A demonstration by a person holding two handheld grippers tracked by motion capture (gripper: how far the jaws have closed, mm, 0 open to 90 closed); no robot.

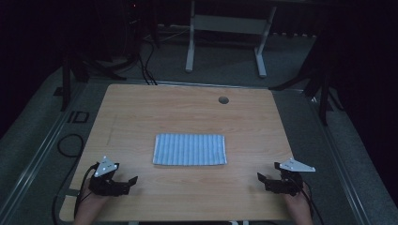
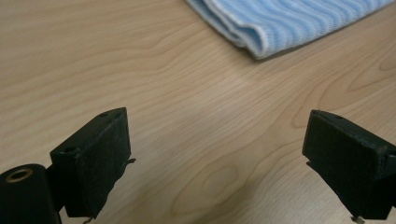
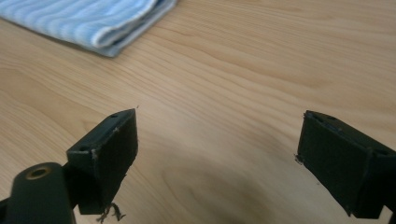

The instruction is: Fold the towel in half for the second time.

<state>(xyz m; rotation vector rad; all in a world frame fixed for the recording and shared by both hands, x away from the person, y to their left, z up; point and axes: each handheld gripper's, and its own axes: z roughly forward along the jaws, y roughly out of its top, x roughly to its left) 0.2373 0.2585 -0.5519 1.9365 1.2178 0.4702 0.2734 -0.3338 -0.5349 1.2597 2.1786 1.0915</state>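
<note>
Folded striped cloth (image 1: 189, 149) flat mid-table (image 1: 141, 108), left gripper (image 1: 123, 184) jaws apart, right gripper (image 1: 266, 182) jaws apart, both near the front edge.

"ID" marking (image 1: 78, 116) on floor left of table (image 1: 141, 108); nothing else legible.

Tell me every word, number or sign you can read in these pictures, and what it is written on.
"ID": large dark letters on the grey floor strip left of the table.
No writing shows on the striped blue cloth, on the left tool or on the right tool; their grey top plates bear small dots, no letters.
</note>
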